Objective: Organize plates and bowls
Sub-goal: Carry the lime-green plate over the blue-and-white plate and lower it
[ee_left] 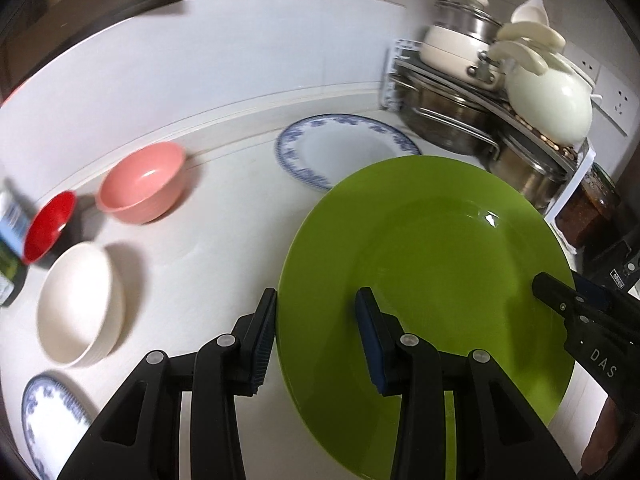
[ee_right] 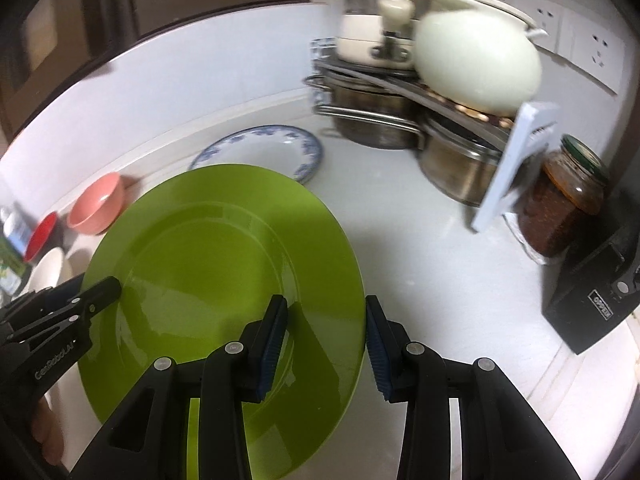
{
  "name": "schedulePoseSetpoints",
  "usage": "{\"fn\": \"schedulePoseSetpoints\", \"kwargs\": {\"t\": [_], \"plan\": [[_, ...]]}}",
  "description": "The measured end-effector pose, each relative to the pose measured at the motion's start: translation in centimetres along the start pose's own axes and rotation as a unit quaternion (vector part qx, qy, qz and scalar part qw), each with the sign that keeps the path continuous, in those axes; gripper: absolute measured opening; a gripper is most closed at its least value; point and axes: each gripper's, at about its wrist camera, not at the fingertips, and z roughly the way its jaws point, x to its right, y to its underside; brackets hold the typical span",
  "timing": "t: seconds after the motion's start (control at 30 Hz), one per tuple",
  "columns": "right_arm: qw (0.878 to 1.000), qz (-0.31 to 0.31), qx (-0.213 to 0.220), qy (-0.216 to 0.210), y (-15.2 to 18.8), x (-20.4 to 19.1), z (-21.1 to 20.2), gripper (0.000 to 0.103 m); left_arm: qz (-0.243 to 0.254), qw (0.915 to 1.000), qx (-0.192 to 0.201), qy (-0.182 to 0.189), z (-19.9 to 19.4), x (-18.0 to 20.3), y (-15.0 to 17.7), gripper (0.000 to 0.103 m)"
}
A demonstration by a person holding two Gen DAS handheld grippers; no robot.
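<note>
a white kitchen counter point(ee_left: 224, 216) seen from two gripper cameras, with dishes not yet sorted. a large green plate point(ee_left: 432, 280) sits near the front edge of the counter, between the two grippers. the left gripper point(ee_left: 316, 336) is spread wide, one finger just outside the plate's left rim and the other above the plate's surface; it grips nothing. the right gripper point(ee_right: 324, 344) is likewise spread wide, straddling the plate's right rim, with nothing clamped. whether the plate rests flat on the counter or is slightly raised cannot be told. behind it, toward the back edge, lies a blue-patterned white plate point(ee_left: 344, 148), partly hidden by the green one. along the left side stand three bowls, apart from one another: a pink bowl point(ee_left: 142, 184), a small red bowl point(ee_left: 48, 226) and a cream bowl point(ee_left: 78, 304). a second blue-patterned plate point(ee_left: 52, 424) lies at the front left corner. count: three plates, three bowls. in the back right corner a metal rack point(ee_right: 400, 84) holds pots and a pale green pot, with a jar point(ee_right: 560, 208) beside it. judging from this layout, the task looks barely begun: no plates are stacked, no bowls are nested, and all six pieces likely remain to be gathered.
</note>
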Motion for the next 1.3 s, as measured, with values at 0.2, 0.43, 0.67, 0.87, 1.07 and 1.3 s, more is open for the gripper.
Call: {"fn": "schedulePoseSetpoints", "kwargs": {"t": [0.2,0.43,0.67,0.87,1.07,1.3], "plan": [[0.999,-0.028,-0.002,-0.026,0.8,-3.2,-0.8,0.040,-0.028,0.9993,-0.001,-0.025,-2.0,-3.1,1.6,0.039],[0.997,-0.059,-0.007,-0.048,2.0,-6.5,-1.5,0.040,-0.060,0.9970,-0.007,-0.048,-3.9,-6.4,4.0,0.039],[0.994,-0.081,-0.025,-0.069,3.6,-8.7,-1.3,0.040,-0.082,0.9940,-0.023,-0.069,-4.7,-8.7,6.3,0.039],[0.991,-0.096,-0.044,-0.080,4.8,-10.2,-0.7,0.040,-0.094,0.9915,-0.041,-0.080,-4.7,-10.0,8.0,0.039],[0.988,-0.108,-0.061,-0.086,5.7,-11.4,0.0,0.040,-0.105,0.9889,-0.056,-0.088,-4.4,-11.2,9.5,0.039],[0.985,-0.125,-0.071,-0.092,6.3,-13.1,0.1,0.040,-0.126,0.9854,-0.063,-0.095,-4.6,-12.7,10.9,0.039]]}}
